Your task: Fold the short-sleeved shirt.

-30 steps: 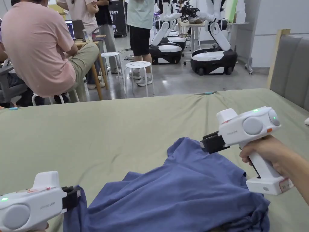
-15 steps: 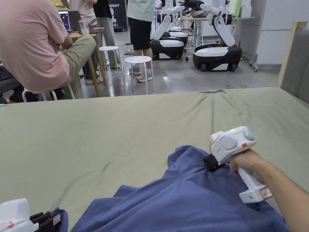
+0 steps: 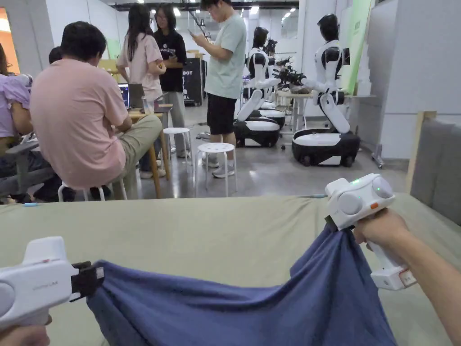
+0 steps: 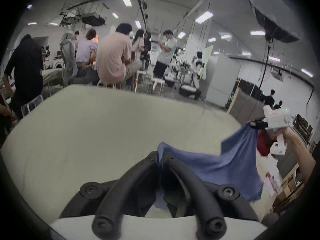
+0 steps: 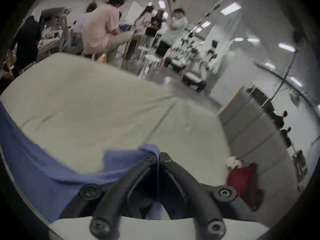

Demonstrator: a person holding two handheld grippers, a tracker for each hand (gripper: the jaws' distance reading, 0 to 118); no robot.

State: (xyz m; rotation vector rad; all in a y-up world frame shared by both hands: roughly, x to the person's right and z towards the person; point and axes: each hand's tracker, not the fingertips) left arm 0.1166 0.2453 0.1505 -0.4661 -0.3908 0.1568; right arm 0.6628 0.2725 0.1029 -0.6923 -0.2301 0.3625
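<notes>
Left gripper (image 3: 97, 279): jaws closed on a bunched edge of the blue shirt (image 3: 234, 311). In the left gripper view the cloth (image 4: 216, 165) emerges from between the two jaw tips (image 4: 161, 155) and passes back down between the jaws toward the gripper body. From the tips the fabric runs off to the side, toward the other gripper (image 4: 256, 124).

Centre: the shirt hangs as a sagging span between the two pinch points, its upper edge dipping lowest about midway between the jaws. It is lifted above the green-covered surface (image 3: 202, 229), which lies beyond and below both sets of jaws. Whether the lower part of the shirt touches that surface cannot be told.

Right gripper (image 3: 331, 224): held by the right hand (image 3: 382, 227), jaws closed on another edge of the shirt, higher than the left pinch point. In the right gripper view a fold of cloth (image 5: 52, 165) sits clamped at the jaw tips (image 5: 158, 155), a thin strip of it continuing between the jaws; the rest drapes away beside the one jaw.
</notes>
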